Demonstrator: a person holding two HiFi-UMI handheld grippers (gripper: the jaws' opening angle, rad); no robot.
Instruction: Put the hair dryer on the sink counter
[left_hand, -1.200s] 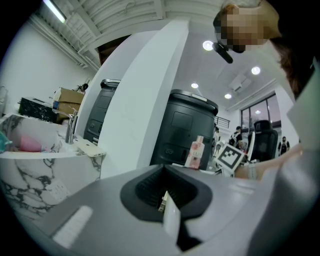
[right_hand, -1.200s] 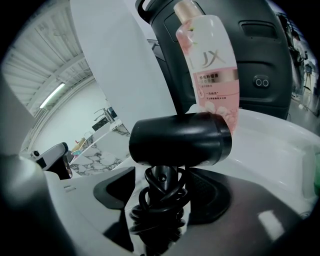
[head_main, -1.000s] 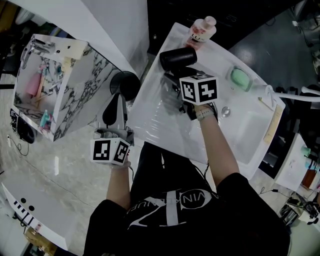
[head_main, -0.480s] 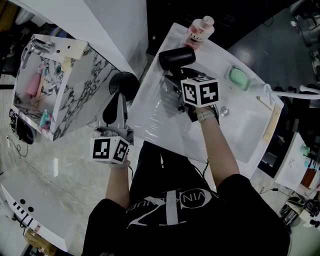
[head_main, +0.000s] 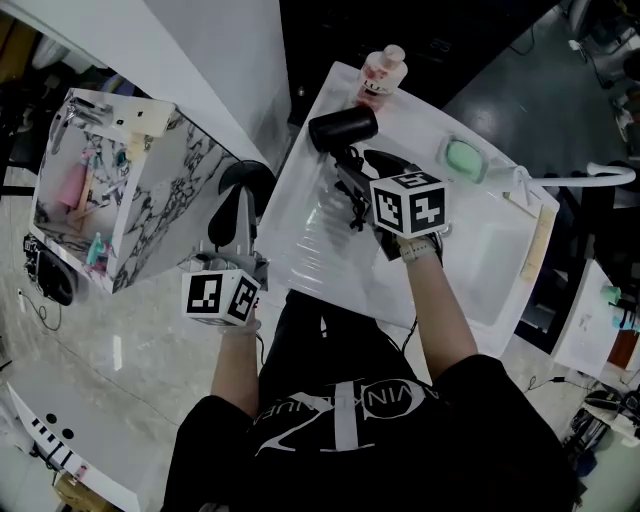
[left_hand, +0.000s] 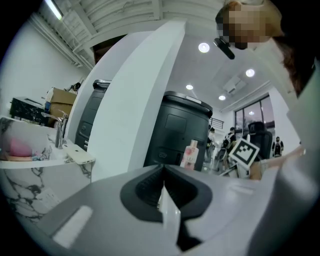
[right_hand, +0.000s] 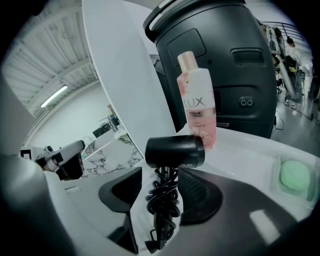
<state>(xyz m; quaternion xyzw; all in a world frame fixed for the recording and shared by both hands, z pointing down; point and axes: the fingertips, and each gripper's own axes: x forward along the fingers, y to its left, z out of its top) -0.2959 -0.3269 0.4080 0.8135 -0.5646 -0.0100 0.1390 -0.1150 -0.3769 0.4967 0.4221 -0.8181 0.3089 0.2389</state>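
Black hair dryer (right_hand: 175, 151), barrel crosswise, aims its handle between right gripper (right_hand: 160, 172) jaws, parted, just narrowing.

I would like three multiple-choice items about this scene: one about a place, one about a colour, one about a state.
1. Where does the hair dryer lie?
A) in a drawer
B) on the sink counter, near the bottle
C) on a wall hook

2. What colour is the bottle?
A) pink
B) blue
C) yellow

3. How do the jaws of the left hand-held gripper stand?
A) wide apart
B) shut on a cord
C) together, empty

Key:
1 B, it rests on the white surface beside the bottle.
2 A, its body is pink.
3 C, the left gripper view shows the jaws meeting with nothing between them.
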